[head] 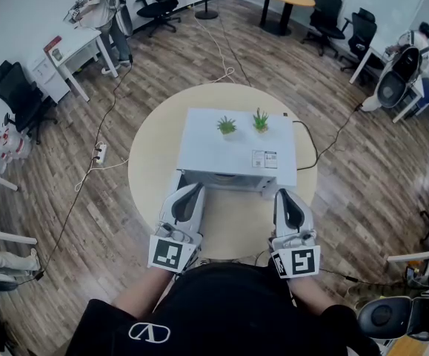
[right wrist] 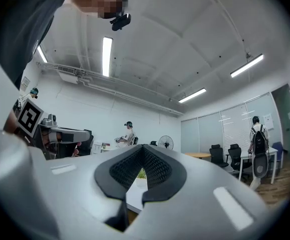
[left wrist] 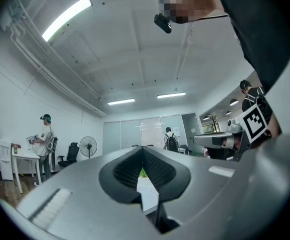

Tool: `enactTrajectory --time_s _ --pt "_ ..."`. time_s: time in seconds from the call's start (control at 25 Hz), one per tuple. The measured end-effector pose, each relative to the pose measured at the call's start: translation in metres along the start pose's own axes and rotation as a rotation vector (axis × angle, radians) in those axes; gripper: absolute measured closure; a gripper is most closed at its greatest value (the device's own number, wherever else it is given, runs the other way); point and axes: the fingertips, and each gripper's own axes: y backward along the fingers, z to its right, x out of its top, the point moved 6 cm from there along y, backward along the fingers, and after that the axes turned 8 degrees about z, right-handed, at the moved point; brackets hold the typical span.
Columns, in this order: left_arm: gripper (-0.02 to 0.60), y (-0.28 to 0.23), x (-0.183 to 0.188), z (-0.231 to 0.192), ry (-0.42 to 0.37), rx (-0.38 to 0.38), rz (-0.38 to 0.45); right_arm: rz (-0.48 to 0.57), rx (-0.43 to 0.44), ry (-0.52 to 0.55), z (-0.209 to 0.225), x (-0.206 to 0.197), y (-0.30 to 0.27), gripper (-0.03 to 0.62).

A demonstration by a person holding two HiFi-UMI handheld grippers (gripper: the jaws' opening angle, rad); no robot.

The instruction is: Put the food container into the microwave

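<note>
Microwave (head: 236, 143) on a round table (head: 151, 162), with two closed, empty grippers in front of it.
The white microwave stands in the middle of the table and carries two small green plants (head: 227, 126) on its top. The left gripper (head: 193, 190) is just before the front left corner and the right gripper (head: 286, 195) is just before the front right corner. In each gripper view the jaws are pressed together and grasp nothing; only the white top and a plant show through the narrow slit. The food container is not visible in any view.
</note>
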Motion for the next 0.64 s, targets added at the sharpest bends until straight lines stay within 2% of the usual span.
enactTrajectory --time_s 0.64 --pt "0.581 0.0048 0.0005 0.0000 0.012 -0.006 0.002 -0.001 0.006 0.016 -0.0041 0.0024 0.0035 0.586"
